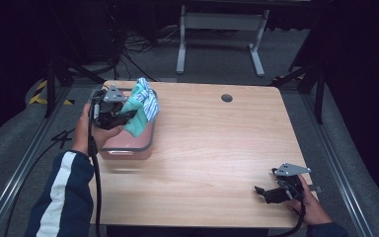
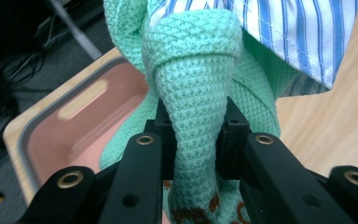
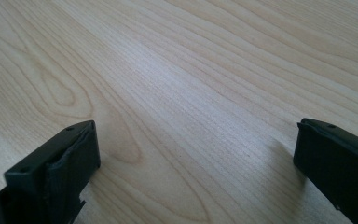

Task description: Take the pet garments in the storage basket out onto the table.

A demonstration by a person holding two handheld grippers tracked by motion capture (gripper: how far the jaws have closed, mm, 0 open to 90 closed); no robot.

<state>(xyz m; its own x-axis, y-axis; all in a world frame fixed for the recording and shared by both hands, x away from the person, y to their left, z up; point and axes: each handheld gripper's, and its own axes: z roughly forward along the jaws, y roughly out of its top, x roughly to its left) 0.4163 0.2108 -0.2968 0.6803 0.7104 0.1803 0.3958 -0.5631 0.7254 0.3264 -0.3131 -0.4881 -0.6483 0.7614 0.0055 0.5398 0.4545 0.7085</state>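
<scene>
My left gripper [image 1: 128, 116] is shut on a mint green knitted cloth [image 1: 137, 123] and holds it up over a pink bin [image 1: 128, 143] at the table's left. A blue-and-white striped cloth [image 1: 149, 102] hangs together with the green one. Seen along the left gripper's jaws, the green cloth [image 2: 198, 102] is pinched between the pads, the striped cloth [image 2: 289, 32] lies behind it and the pink bin [image 2: 88, 121] sits below. My right gripper [image 1: 262, 191] rests low at the table's front right, open with nothing between its fingers [image 3: 58, 163].
The wooden table [image 1: 217, 143] has a round cable hole [image 1: 226, 98] near its far edge. Behind the table stands a white frame [image 1: 222, 29] on the grey floor. Dark rails run along both sides.
</scene>
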